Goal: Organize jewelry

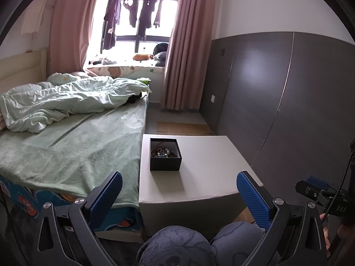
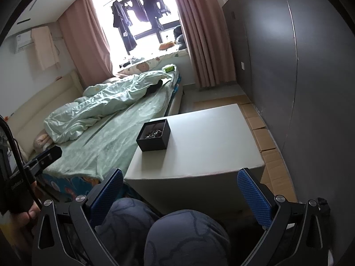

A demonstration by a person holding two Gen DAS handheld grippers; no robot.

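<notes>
A small black box (image 1: pixel 165 154) sits open on a pale desk (image 1: pixel 210 166) beside a bed (image 1: pixel 66 146) with green covers. Inside the box lies a tangled heap of jewelry (image 1: pixel 163 151), metallic and glinting (individual pieces are too small to tell apart). No jewelry shows on the desk itself.

A seated person, knees visible below, holds both tools back from the desk. The left gripper (image 1: pixel 179 196) and the right gripper (image 2: pixel 179 194) each have their blue-padded fingers spread wide, holding nothing.

With everything gathered in the box, this could be jewelry already put away, or a jumble waiting to be sorted out; the view does not settle which.
</notes>
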